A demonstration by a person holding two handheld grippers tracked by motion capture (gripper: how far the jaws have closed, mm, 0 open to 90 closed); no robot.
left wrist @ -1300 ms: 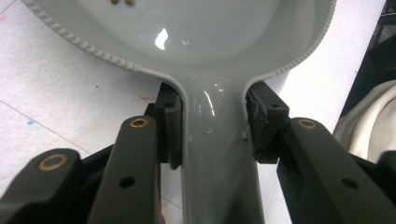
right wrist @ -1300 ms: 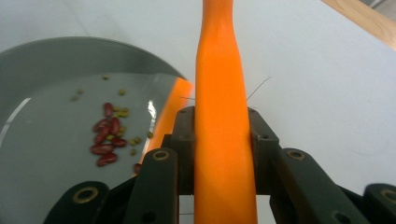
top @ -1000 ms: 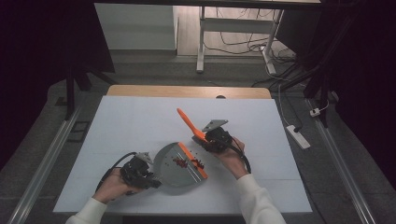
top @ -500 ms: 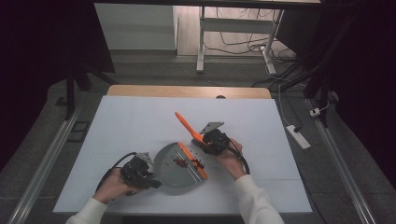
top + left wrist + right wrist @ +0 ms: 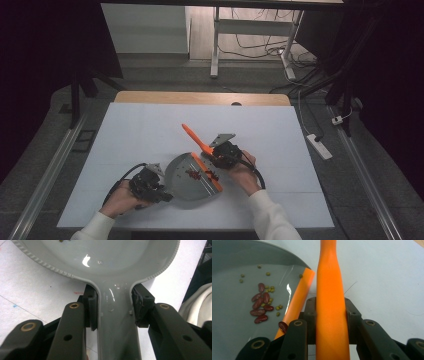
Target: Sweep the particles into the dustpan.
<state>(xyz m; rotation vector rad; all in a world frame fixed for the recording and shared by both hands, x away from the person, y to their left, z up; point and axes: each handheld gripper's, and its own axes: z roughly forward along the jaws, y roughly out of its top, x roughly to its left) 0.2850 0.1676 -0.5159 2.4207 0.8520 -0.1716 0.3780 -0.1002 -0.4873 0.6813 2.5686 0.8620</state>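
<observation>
Tools (image 5: 161, 192) (image 5: 216, 159) grip dustpan (image 5: 187, 186), brush (image 5: 196, 138).

White table top (image 5: 150, 135) with bare wooden strip (image 5: 200, 98) along far edge. Grey floor (image 5: 380, 165); metal rails at 3 and 9 o'clock. White desk frame (image 5: 216, 45) and loose cables at 12 o'clock. Power strip (image 5: 318, 146) at 3 o'clock. Dark surroundings.

A white table (image 5: 150, 135) is filling the middle of the high view, with a strip of wooden edge (image 5: 200, 98) showing at its twelve o'clock side. A white power strip (image 5: 318, 146) is lying on the grey floor at three o'clock. Cables (image 5: 260, 50) are trailing around white desk legs (image 5: 216, 45) at twelve o'clock.
</observation>
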